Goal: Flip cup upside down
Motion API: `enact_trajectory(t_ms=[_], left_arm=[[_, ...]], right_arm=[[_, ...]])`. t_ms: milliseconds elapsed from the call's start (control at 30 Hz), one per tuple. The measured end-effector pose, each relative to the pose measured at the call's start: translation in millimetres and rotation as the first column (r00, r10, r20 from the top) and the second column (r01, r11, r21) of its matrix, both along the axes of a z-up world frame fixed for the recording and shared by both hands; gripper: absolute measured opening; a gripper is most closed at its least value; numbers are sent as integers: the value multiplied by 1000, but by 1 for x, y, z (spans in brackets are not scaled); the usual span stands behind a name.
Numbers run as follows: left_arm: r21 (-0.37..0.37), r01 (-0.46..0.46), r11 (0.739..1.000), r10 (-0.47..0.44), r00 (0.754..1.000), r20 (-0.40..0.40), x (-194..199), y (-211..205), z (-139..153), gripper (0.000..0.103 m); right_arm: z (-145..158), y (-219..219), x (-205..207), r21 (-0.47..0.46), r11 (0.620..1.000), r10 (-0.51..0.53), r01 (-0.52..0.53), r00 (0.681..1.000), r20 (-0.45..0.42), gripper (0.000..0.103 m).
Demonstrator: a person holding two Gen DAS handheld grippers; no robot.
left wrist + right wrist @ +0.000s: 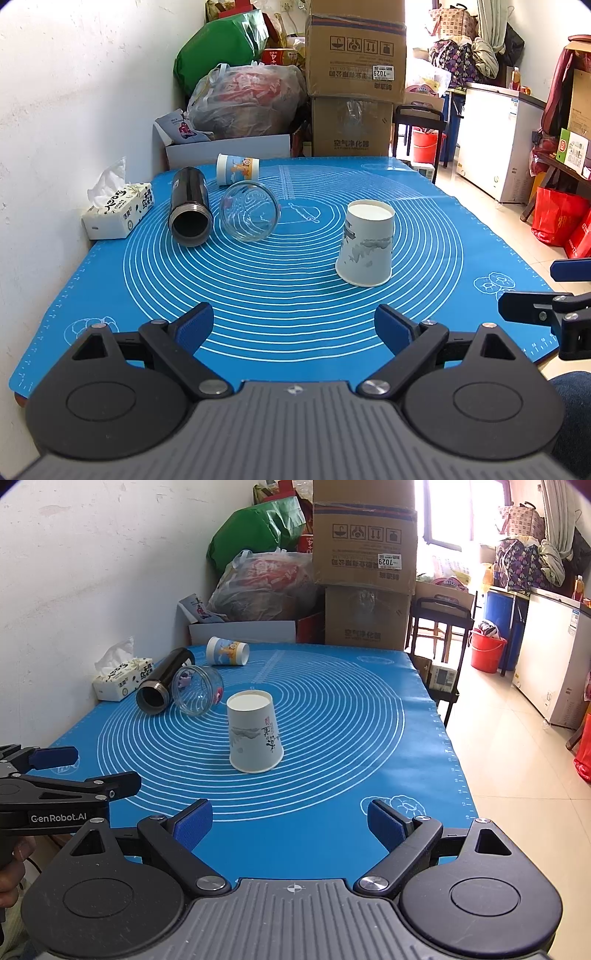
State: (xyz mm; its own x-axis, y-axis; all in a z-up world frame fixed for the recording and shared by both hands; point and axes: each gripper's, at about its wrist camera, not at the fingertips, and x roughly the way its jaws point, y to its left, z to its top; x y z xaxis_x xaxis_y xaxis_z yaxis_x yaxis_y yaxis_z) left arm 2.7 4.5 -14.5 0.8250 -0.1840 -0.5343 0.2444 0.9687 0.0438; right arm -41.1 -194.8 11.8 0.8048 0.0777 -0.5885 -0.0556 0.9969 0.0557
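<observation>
The paper cup [255,732] stands upside down, rim on the blue mat [332,812] near the middle of the rings, free on every side. At its ten o'clock lie a glass jar [198,695] and a black flask [162,685] side by side; a printed cup [227,650] lies at twelve, near the table's far edge. The tissue pack [118,210] sits against the wall. Both the left tool [295,328] and the right tool [290,821] hang spread wide, gripping nothing, over the near edge.
</observation>
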Motion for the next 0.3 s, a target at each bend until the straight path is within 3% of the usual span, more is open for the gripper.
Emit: enact_trajectory(t_ms=[300], left_arm=[[3,-5,1000,5,1000,-2,0,0,-1,93]], right_arm=[[-1,1,2,1,1000,0,0,1000,-6,92]])
